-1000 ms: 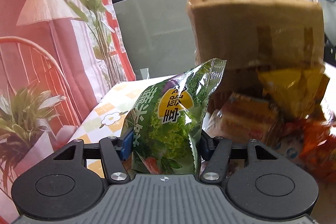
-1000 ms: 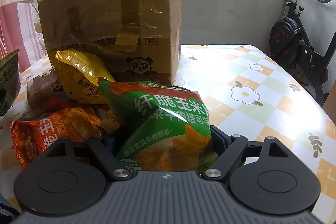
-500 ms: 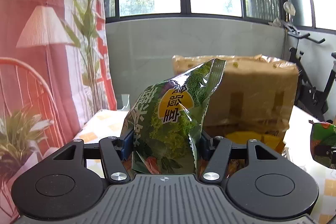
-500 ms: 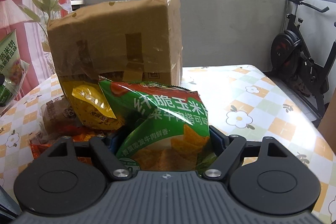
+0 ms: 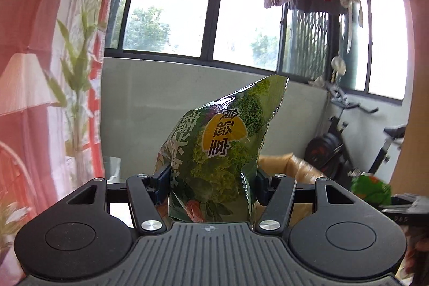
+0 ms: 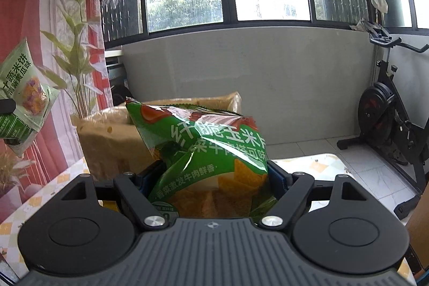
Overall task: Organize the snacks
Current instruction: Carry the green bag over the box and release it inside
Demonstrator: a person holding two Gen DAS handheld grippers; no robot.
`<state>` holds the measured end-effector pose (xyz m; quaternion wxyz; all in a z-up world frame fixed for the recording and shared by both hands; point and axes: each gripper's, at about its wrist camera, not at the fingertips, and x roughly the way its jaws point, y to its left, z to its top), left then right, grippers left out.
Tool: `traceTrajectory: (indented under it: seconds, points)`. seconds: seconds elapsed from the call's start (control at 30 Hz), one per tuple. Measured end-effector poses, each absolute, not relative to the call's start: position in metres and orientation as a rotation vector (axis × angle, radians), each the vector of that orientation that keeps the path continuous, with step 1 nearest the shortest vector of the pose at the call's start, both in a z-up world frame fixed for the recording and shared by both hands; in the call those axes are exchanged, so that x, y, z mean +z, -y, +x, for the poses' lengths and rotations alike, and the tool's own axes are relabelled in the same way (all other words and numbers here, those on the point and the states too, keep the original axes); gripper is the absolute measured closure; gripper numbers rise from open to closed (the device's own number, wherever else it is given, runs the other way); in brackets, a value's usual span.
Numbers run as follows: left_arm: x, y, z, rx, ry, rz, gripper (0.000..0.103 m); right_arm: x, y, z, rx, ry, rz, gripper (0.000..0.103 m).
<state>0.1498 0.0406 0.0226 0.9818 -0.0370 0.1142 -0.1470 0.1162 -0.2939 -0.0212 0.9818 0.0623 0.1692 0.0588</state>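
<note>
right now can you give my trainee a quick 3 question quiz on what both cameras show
1. True or false: the left hand-held gripper is empty.
2. What does the right hand-held gripper hold? A) corn chip bag B) cardboard box C) bottle
3. Fill in: beyond both bags stands a taped cardboard ____.

Key:
1. False; it grips the green vegetable snack bag.
2. A, the green corn chip bag.
3. box
</note>
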Motion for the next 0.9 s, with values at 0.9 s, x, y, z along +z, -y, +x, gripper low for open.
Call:
traceTrajectory:
  seconds: [0.9]
  points:
    - [-0.014,0.009,0.359,-0.447,-0.522,-0.453,0.039,0.008,0.243,0.294,0.194,-0.311,0.141,0.022]
